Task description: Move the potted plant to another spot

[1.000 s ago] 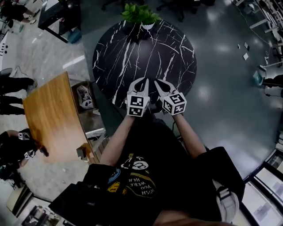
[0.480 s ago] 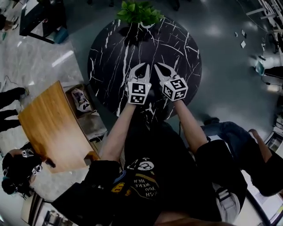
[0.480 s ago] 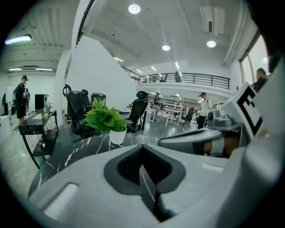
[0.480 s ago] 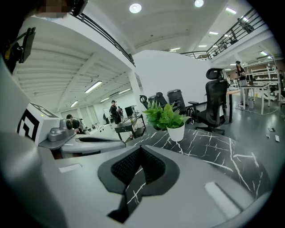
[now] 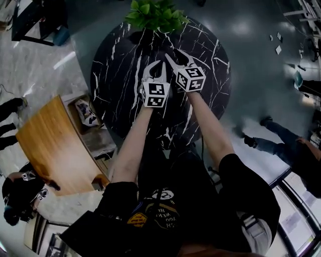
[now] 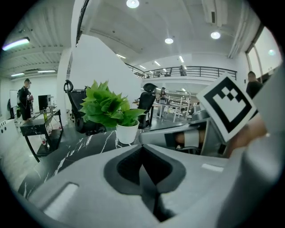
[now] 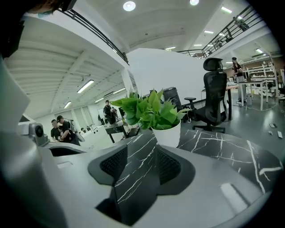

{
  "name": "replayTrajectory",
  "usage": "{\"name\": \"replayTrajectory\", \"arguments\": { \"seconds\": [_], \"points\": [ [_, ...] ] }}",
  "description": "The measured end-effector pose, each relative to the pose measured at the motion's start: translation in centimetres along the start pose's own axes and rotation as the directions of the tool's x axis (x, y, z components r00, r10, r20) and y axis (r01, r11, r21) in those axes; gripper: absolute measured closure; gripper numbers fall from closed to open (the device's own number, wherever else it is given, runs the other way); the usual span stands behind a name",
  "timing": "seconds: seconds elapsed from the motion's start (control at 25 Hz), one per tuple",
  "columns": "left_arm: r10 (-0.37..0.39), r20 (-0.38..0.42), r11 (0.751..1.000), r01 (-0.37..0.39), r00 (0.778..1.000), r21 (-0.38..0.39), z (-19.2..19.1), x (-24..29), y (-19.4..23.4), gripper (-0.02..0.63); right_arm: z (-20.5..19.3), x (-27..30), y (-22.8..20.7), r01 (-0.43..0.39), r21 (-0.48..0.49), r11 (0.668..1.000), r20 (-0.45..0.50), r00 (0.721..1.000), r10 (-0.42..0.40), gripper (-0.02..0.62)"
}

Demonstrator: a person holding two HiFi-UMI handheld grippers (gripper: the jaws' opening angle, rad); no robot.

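The plant [image 5: 154,15] is left standing at the far edge of the table [image 5: 115,80], unmoved since the earlier frames. Both grippers have been carried from the near edge to past the table's middle, closer to the plant but still apart from it. The left gripper [image 5: 156,69] is kept clenched and empty. The right gripper [image 5: 173,54], clenched before, is being opened, with nothing held between its jaws.
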State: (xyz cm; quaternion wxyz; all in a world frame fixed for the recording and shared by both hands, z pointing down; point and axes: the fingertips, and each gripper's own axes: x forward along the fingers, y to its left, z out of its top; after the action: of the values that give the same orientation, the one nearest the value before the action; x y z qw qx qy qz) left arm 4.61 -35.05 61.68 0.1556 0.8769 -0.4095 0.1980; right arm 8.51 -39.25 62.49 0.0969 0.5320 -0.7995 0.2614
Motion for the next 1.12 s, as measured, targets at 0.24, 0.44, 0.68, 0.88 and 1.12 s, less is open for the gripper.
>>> {"name": "replayTrajectory", "arguments": {
  "seconds": [0.24,0.44,0.68,0.88,1.12],
  "points": [
    [0.070,0.011,0.995,-0.069,0.998,-0.076,0.4,3.8,4.0,0.601,0.2,7.2,-6.1,0.102,-0.050,0.994,-0.016,0.995,-0.103,0.220],
    [0.113,-0.008,0.986,-0.113,0.994,-0.122,-0.1,5.9,6.9,0.601,-0.1,11.2,-8.7,0.153,-0.071,0.986,-0.033,0.987,-0.156,0.139],
    [0.121,-0.017,0.983,-0.122,0.993,-0.139,0.0,7.3,8.2,0.601,0.3,14.5,-9.8,0.183,-0.121,0.976,-0.057,0.980,-0.191,0.096],
    [0.120,-0.017,0.981,-0.121,0.993,-0.154,-0.3,6.7,8.2,0.601,1.1,15.9,-10.0,0.198,-0.131,0.971,-0.036,0.978,-0.204,0.093],
    [0.141,-0.003,0.973,-0.139,0.990,-0.185,-0.9,5.0,9.0,0.601,1.2,16.5,-9.3,0.185,-0.147,0.972,-0.034,0.981,-0.192,0.117]
  ]
}}
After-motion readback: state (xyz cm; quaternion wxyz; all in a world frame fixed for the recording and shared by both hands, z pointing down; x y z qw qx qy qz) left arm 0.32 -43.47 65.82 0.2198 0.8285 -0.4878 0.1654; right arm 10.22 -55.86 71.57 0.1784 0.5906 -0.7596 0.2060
